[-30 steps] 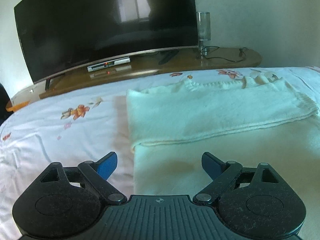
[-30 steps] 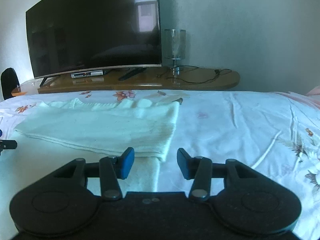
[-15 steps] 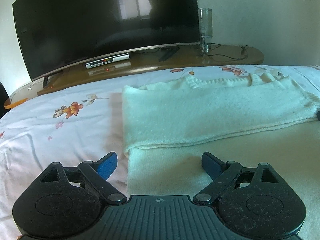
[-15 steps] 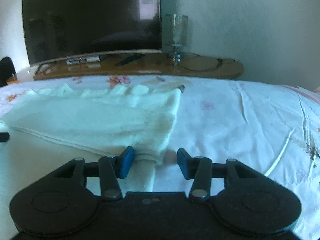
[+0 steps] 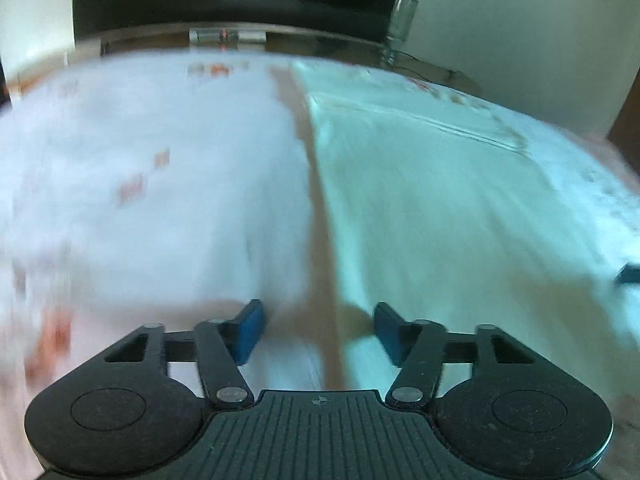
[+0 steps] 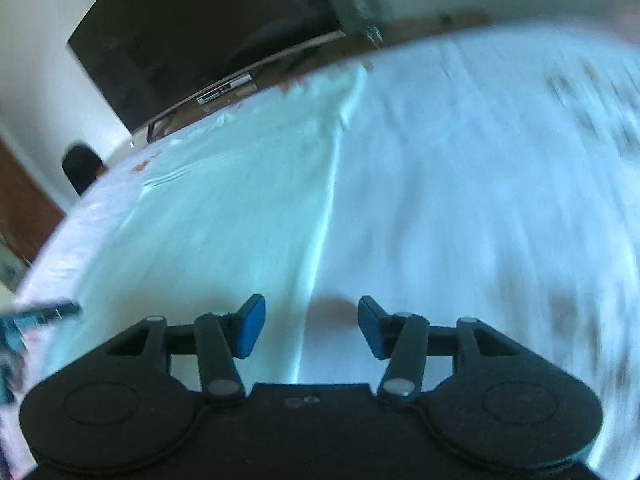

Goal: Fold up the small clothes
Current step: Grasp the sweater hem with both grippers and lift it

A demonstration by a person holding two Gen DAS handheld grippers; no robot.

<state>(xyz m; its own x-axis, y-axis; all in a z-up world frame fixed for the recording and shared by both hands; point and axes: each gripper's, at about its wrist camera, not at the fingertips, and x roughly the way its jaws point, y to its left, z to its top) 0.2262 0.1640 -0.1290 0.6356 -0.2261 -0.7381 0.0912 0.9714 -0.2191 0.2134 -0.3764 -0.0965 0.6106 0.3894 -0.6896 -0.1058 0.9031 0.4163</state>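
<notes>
A pale cream knitted garment (image 5: 440, 208) lies flat on the bed, its far part folded over. Both views are motion-blurred. My left gripper (image 5: 318, 330) is open and empty, its jaws straddling the garment's left edge near the near corner. My right gripper (image 6: 310, 326) is open and empty, its jaws straddling the garment's (image 6: 224, 216) right edge. The tip of the other gripper shows at the right of the left wrist view (image 5: 628, 274) and at the left of the right wrist view (image 6: 40, 314).
A white floral bedsheet (image 5: 140, 200) covers the bed (image 6: 480, 200). Beyond it a wooden TV stand (image 5: 320, 40) carries a large dark TV (image 6: 208, 32), a set-top box (image 5: 226, 35) and a tall glass (image 5: 400, 20).
Both grippers have pulled back toward the garment's near end and tilted, so more cloth length shows ahead. The left jaws have narrowed, the right jaws widened. Both views became blurred.
</notes>
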